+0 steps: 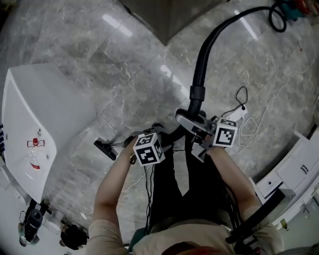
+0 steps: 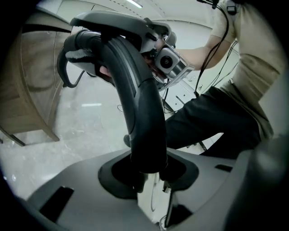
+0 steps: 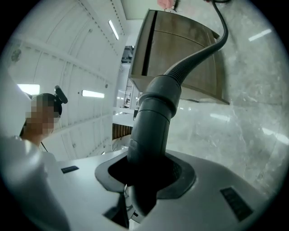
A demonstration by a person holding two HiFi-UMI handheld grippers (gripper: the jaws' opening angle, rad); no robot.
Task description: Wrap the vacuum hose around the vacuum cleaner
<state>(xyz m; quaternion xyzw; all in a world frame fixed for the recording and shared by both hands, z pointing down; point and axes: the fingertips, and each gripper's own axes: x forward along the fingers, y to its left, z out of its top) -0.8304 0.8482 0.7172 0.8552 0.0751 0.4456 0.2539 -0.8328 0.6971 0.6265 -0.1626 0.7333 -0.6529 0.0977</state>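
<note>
The black ribbed vacuum hose [image 1: 212, 42] curves from the top right down to a rigid cuff [image 1: 197, 94] and a curved grey handle [image 1: 192, 121] held in front of the person. My left gripper [image 1: 162, 139] is shut on the black curved handle tube [image 2: 140, 103] just below the grip. My right gripper [image 1: 205, 133] is shut on the hose cuff [image 3: 153, 117], from which the ribbed hose [image 3: 198, 56] rises away. The other gripper [image 2: 167, 61] shows past the handle's top in the left gripper view. A teal machine body [image 1: 294, 7] lies at the hose's far end.
A black floor nozzle [image 1: 104, 148] lies on the marble floor left of the person's legs. A white counter [image 1: 45, 124] stands at the left, white furniture [image 1: 294, 169] at the right. A thin white cable [image 1: 259, 119] trails over the floor. A wooden cabinet [image 3: 180, 49] stands behind the hose.
</note>
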